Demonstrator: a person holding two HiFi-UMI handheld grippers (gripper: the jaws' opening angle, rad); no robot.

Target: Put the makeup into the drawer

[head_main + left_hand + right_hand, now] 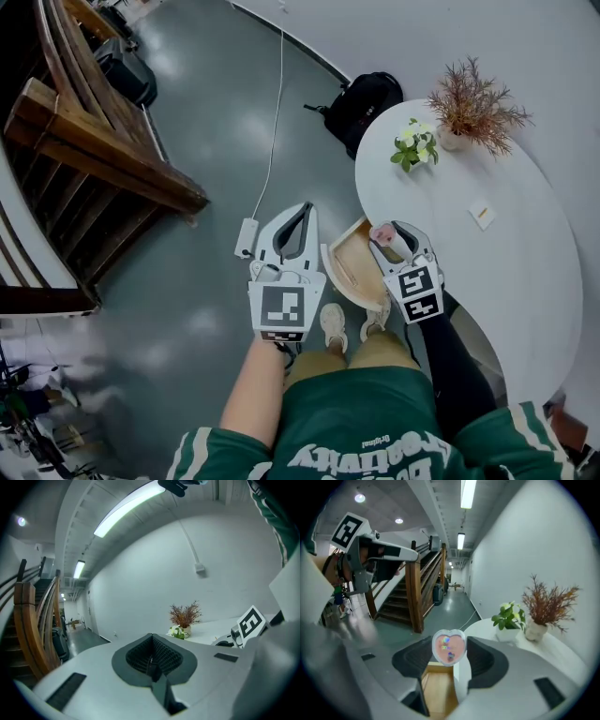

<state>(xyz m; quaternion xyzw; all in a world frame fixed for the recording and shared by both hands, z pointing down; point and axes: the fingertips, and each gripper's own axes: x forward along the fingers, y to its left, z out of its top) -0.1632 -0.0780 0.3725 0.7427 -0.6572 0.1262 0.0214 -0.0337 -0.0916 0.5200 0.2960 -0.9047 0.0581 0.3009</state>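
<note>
Right gripper fingers clamped on edges of heart-shaped pink compact, held over open wooden drawer at worktop left edge. Left gripper fingers closed together, empty. Risk: narrow edge grip slips or release comes early; compact would clip drawer rim and drop to floor.

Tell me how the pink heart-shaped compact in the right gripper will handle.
The heart-shaped compact looks like hard glossy plastic, so it is probably stiff and somewhat slippery; the right gripper pinches only its curved sides. It is small beside the jaws, so likely light. Its face looks flat, so it should lie still rather than roll once in the wooden drawer.
</note>
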